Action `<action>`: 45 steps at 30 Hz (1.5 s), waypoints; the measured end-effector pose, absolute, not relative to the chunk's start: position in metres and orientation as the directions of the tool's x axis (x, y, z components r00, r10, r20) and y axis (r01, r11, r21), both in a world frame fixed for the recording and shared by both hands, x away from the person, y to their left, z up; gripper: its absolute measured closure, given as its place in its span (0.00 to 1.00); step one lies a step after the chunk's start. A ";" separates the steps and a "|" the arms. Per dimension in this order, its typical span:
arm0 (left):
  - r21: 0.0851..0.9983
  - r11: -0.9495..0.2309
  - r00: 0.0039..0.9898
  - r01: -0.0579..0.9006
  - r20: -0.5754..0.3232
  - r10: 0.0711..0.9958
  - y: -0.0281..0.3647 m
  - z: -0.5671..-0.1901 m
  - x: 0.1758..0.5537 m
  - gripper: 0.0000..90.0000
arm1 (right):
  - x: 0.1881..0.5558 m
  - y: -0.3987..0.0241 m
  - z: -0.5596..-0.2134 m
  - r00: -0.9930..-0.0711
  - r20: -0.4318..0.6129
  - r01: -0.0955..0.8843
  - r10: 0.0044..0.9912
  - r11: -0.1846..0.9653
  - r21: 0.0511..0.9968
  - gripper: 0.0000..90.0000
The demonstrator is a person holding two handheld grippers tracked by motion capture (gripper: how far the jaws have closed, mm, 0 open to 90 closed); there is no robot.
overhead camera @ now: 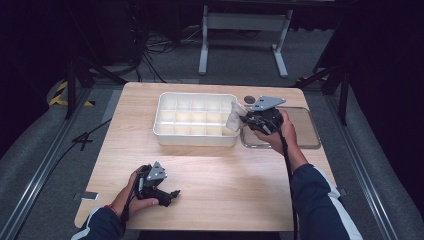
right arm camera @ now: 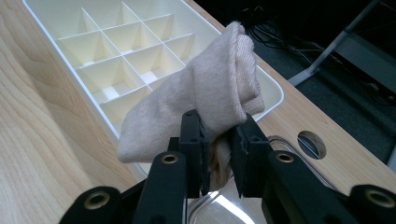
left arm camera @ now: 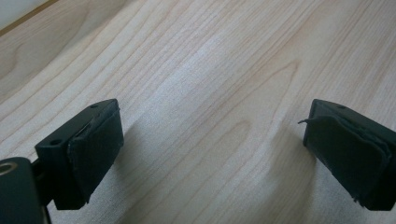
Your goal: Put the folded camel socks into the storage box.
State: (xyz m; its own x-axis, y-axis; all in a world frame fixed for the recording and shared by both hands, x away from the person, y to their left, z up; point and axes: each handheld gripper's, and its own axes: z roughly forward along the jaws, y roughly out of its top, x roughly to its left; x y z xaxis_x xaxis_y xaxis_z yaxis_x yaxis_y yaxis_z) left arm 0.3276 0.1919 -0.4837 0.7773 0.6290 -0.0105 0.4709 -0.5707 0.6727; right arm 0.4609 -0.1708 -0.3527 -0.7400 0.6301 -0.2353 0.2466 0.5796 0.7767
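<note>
plenty of bare wood sat open across the near half of the table (overhead camera: pixel 220 185), so the left gripper (overhead camera: pixel 172 196) had room on every side, resting low near the front edge with its jaws spread wide and nothing between them. in the left gripper view those pads hung just over plain grain. things were tighter at the far end: the white divided tray (overhead camera: pixel 165 131) sat mid-table, and a clear shallow tray (overhead camera: pixel 312 140) lay just beside its right end, close to the table's right edge. a round cable hole (overhead camera: pixel 249 99) sat behind the gap between them. the tabletop was pale wood, lit bright in the middle, with grey carpet, dark surroundings, loose cables and a white desk frame (overhead camera: pixel 245 30) beyond. the right gripper (right arm camera: pixel 218 154) was pinching a cream sock (right arm camera: pixel 219 88), jaws pressed onto its lower part. the sock looked soft and knitted, bunched and folded over, ribbed at the top. it was held up over the right end of the divided tray, above the compartments nearest the clear tray.
</note>
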 end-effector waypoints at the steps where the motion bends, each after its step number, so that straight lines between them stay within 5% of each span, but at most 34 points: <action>1: 0.673 -0.570 0.778 0.471 -0.011 0.629 0.192 -0.484 0.328 0.06 | 0.462 -0.169 -0.354 -0.741 -0.237 0.248 0.629 0.584 0.773 0.85; 24: 0.672 -0.571 0.778 0.471 -0.012 0.628 0.192 -0.484 0.328 0.06 | 0.476 -0.139 -0.376 -0.757 -0.297 0.278 0.581 0.699 0.659 0.85; 35: 0.672 -0.571 0.778 0.471 -0.011 0.628 0.192 -0.484 0.328 0.06 | 0.478 -0.129 -0.380 -0.725 -0.427 0.256 0.541 0.787 0.562 0.85; 45: 0.674 -0.568 0.779 0.472 -0.017 0.627 0.192 -0.484 0.328 0.06 | 0.485 -0.118 -0.389 -0.778 -0.404 0.253 0.482 0.828 0.501 0.84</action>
State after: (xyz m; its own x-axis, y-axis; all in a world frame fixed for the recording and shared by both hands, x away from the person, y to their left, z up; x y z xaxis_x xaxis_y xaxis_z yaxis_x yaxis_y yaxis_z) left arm 0.3276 0.1916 -0.4837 0.7791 0.6266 -0.0168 0.4717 -0.5684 0.6741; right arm 0.4845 -0.1176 -0.3891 -0.7780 0.4816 -0.4035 0.2527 0.8279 0.5007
